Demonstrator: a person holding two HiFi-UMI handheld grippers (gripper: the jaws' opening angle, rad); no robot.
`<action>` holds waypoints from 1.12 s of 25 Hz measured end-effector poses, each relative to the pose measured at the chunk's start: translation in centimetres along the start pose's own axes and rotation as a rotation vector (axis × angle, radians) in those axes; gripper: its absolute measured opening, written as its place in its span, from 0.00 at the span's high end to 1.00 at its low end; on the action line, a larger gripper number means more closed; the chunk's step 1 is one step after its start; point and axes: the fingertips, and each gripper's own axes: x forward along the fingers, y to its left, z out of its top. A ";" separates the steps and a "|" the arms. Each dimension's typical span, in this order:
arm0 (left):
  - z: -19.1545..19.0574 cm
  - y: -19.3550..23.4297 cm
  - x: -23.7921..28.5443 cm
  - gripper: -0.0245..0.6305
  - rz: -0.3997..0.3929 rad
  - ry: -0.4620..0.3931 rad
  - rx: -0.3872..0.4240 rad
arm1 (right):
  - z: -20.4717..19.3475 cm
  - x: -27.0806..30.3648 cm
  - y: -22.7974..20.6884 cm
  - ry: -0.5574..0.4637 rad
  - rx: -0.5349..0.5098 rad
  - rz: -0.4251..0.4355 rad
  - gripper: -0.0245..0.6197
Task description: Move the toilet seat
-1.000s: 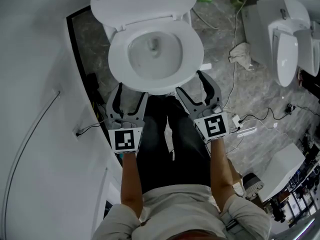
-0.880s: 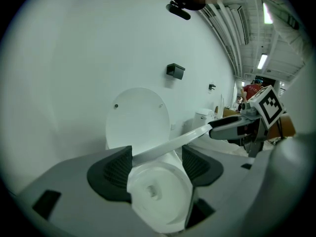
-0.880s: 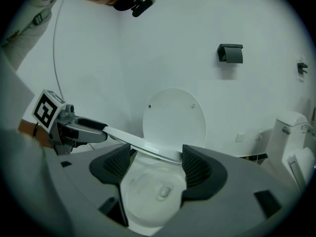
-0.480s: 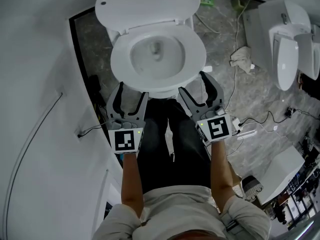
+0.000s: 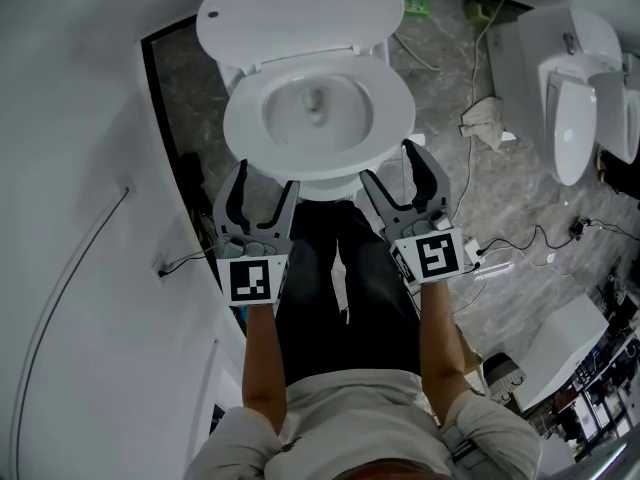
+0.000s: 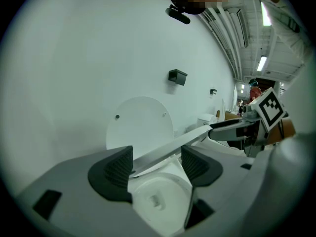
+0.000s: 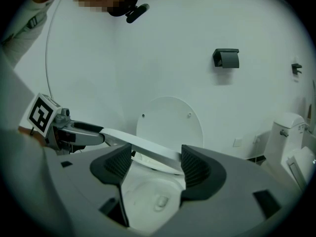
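A white toilet stands with its lid (image 5: 300, 13) upright against the wall. The toilet seat (image 5: 246, 128) lies over the bowl, its front lifted slightly. My left gripper (image 5: 265, 176) grips the seat's front left and my right gripper (image 5: 390, 163) its front right. In the left gripper view the seat (image 6: 168, 149) runs as a slanted white band between the pads of the left gripper (image 6: 157, 164) and on to the right gripper (image 6: 232, 127). The right gripper view shows the seat (image 7: 143, 147) crossing the right gripper (image 7: 155, 164), with the left gripper (image 7: 81, 132) at its far end.
The person's dark-trousered legs (image 5: 345, 288) stand just before the bowl. A curved white wall (image 5: 70, 168) closes the left side. A second toilet (image 5: 575, 98), a rag (image 5: 485, 108) and cables (image 5: 520, 233) lie to the right. A paper holder (image 7: 226, 58) hangs on the wall.
Both grippers have risen a little and edged toward the toilet, taking the seat's front edge up with them.
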 end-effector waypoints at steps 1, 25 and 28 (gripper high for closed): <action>0.1 0.0 0.1 0.46 0.001 0.000 0.000 | 0.1 0.1 -0.1 0.001 0.000 -0.001 0.44; 3.5 1.4 1.9 0.51 0.007 -0.027 0.025 | 3.9 2.5 -1.7 -0.016 0.002 0.005 0.45; 4.1 1.7 2.3 0.51 0.003 -0.030 0.023 | 4.5 2.9 -1.9 -0.021 0.006 0.004 0.45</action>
